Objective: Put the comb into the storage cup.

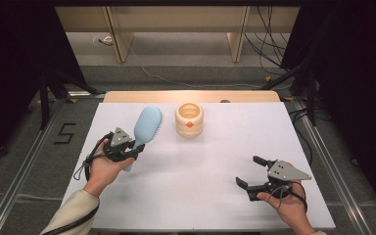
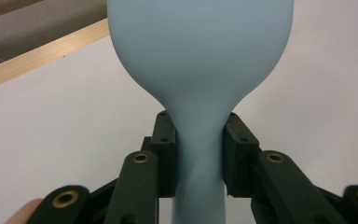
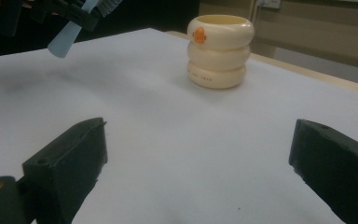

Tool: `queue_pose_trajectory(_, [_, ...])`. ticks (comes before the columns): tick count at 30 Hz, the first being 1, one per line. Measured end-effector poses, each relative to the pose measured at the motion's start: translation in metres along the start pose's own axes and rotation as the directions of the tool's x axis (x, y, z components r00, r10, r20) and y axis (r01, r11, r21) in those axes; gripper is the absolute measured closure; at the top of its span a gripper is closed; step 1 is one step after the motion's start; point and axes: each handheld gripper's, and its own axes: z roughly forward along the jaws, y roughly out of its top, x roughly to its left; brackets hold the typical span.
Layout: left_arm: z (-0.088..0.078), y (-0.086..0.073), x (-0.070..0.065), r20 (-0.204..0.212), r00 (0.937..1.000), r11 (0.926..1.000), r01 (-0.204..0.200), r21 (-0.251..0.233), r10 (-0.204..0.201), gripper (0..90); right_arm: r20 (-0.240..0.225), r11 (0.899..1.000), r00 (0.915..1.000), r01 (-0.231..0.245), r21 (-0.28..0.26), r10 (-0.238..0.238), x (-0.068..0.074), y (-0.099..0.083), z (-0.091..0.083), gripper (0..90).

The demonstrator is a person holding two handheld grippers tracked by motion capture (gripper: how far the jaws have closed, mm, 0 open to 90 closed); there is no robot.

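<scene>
Blue hairbrush (image 1: 147, 128) clamped by its handle in my left gripper (image 1: 129, 147) near the table's (image 1: 200, 196) left edge; my right gripper (image 1: 251, 172) stands wide apart, empty.

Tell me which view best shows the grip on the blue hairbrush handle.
The left gripper view: the left gripper has both pads pressed on the narrow neck of the blue hairbrush. The high view shows the whole brush, bristles facing the cream ringed cup, but the gripper body covers the contact. The right gripper view catches the handle end, far off.
</scene>
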Motion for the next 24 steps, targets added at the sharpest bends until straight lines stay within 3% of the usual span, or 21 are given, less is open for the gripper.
queue_pose_trajectory(24, [-0.0036, 0.0035, -0.0013, -0.011, 0.9999, 0.9986, 0.005, -0.053, -0.005, 69.5, 0.0, 1.0, 1.0, -0.002, 0.001, 0.002, -0.0002, -0.0002, 0.0002, 5.1])
